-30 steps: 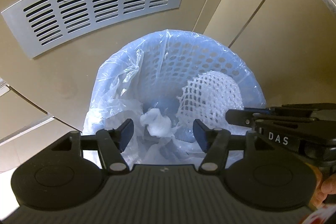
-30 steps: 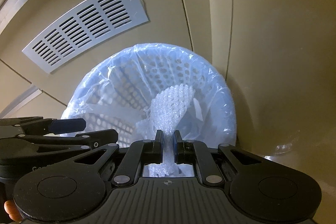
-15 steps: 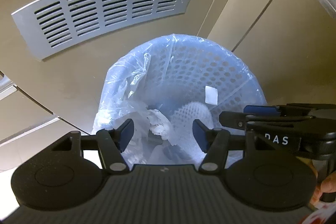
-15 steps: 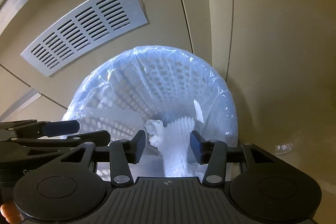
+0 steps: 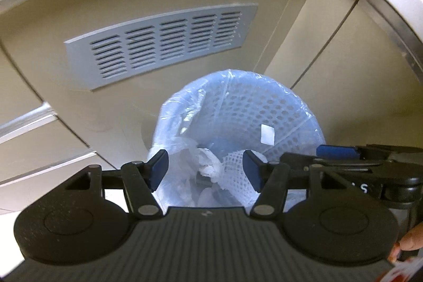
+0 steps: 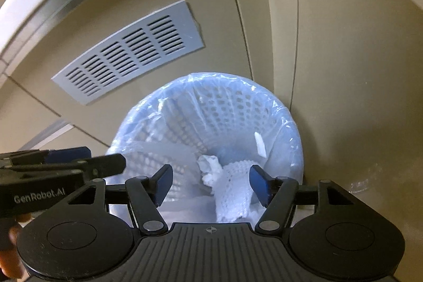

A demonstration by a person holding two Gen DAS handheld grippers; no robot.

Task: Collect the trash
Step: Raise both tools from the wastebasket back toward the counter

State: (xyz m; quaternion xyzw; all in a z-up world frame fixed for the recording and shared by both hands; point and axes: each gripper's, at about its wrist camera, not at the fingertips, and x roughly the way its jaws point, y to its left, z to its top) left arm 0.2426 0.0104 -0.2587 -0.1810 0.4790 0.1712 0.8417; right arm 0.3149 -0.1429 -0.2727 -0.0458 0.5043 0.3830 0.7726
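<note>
Right gripper [image 6: 211, 183] jaws are opening, nothing pinched; left gripper [image 5: 205, 169] gapes empty too. White foam net [image 6: 232, 192] sits in the bin [image 6: 288, 123] at 6 o'clock. Left gripper's side reads "GenRobot.AI".

The black two-finger left gripper [image 5: 205, 170] tilts steeply downward, its blue-padded fingers [image 5: 158, 167] standing apart with nothing pressed between them. The black two-finger right gripper [image 6: 211, 181], pitched down alike, hangs just beside it (each shows at the edge of the other's view); its jaws are opening, its pads [image 6: 257, 183] gripping nothing. A fingertip [image 5: 411, 245] shows behind the right handle.
</note>
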